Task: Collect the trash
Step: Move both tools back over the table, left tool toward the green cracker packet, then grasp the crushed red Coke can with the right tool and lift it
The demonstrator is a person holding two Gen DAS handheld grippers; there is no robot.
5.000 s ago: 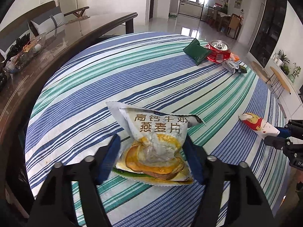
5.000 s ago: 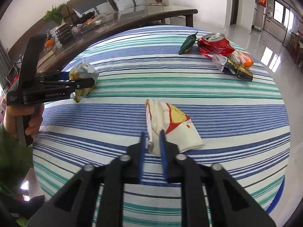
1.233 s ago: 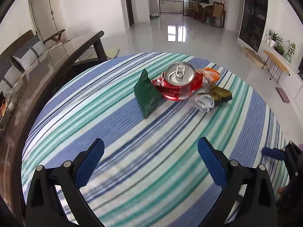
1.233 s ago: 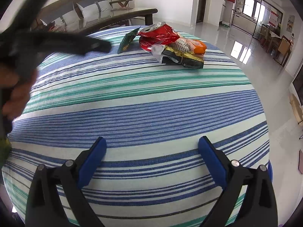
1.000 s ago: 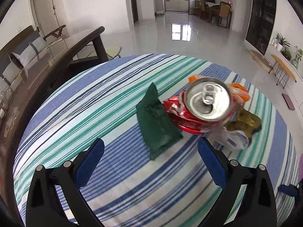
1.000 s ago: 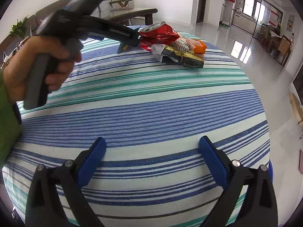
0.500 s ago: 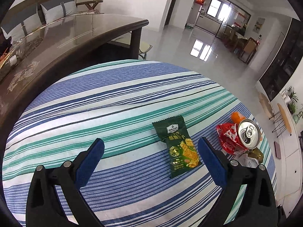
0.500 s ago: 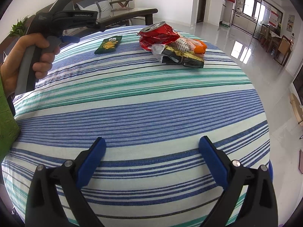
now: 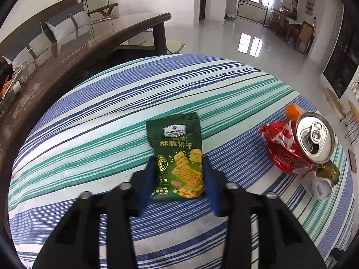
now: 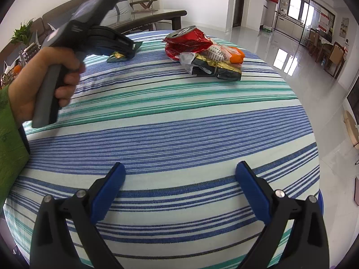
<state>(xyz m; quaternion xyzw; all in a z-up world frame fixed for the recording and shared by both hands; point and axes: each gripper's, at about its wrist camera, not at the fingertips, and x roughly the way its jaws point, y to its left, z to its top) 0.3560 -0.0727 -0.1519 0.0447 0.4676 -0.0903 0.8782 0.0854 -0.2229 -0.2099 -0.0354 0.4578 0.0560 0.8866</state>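
Note:
A green cracker packet (image 9: 174, 139) lies flat on the striped tablecloth (image 9: 89, 134). My left gripper (image 9: 178, 163) is closing on the packet's near half, and its blue pads touch both side edges. In the right wrist view a hand (image 10: 56, 78) holds that left gripper (image 10: 128, 47) over the packet (image 10: 116, 56). To the packet's right lie a crushed red can (image 9: 298, 143) and crumpled wrappers (image 9: 318, 183); the can (image 10: 188, 39) and the wrappers (image 10: 215, 67) also show at the far side in the right wrist view. My right gripper (image 10: 179, 170) stands wide open over bare cloth with nothing between its fingers.
A long dark glass-topped table (image 9: 78, 51) runs close along the left of the round table, with a sofa and cushions (image 9: 65, 24) behind it. The round table's edge drops to a glossy floor (image 9: 246, 40) on the far and right sides.
My left gripper has come in closer over the green packet, and its jaws have gone from wide open to the packet's sides. The right gripper has not moved.

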